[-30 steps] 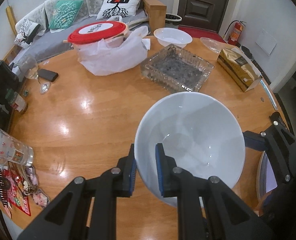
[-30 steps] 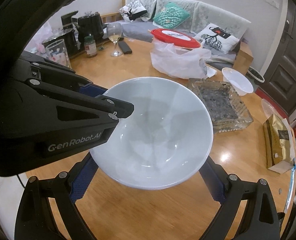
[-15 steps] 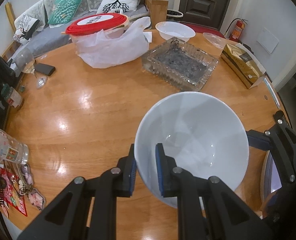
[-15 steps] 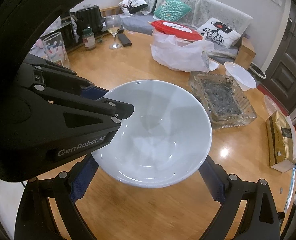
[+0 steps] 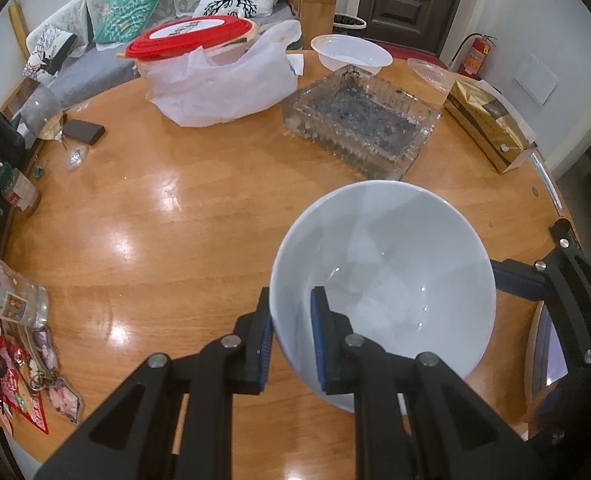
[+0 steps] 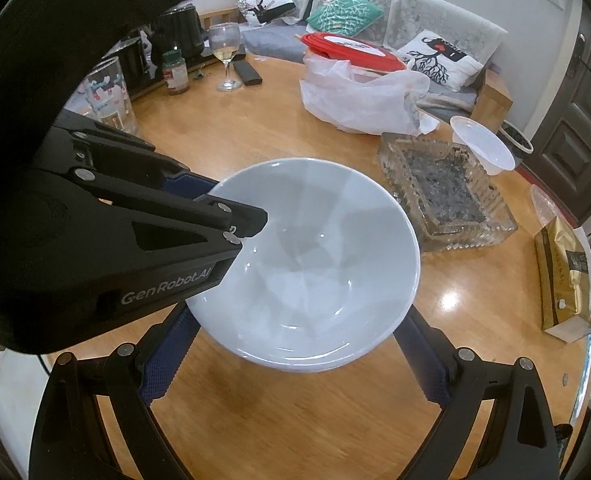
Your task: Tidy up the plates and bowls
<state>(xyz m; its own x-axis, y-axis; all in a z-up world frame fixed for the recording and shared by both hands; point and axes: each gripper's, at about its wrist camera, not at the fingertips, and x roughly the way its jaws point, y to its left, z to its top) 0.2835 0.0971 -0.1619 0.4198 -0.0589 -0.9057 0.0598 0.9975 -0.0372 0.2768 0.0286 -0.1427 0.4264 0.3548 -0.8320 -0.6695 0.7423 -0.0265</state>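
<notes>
The left claw (image 5: 291,304) is clamped on the near edge of the white bowl (image 5: 391,256), one finger inside and one outside. The right claw (image 6: 299,320) is spread wide with the bowl between its fingers; I cannot tell if they press on it. Nothing much has moved just now. The bowl still seems to hang over the table (image 5: 167,216), so it is not put away yet.

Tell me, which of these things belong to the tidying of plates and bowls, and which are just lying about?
Job:
white ceramic bowl, clamped in left tongs
smaller white bowl

Lying about:
glass ashtray
wine glass
gold packet
red-lidded container
</notes>
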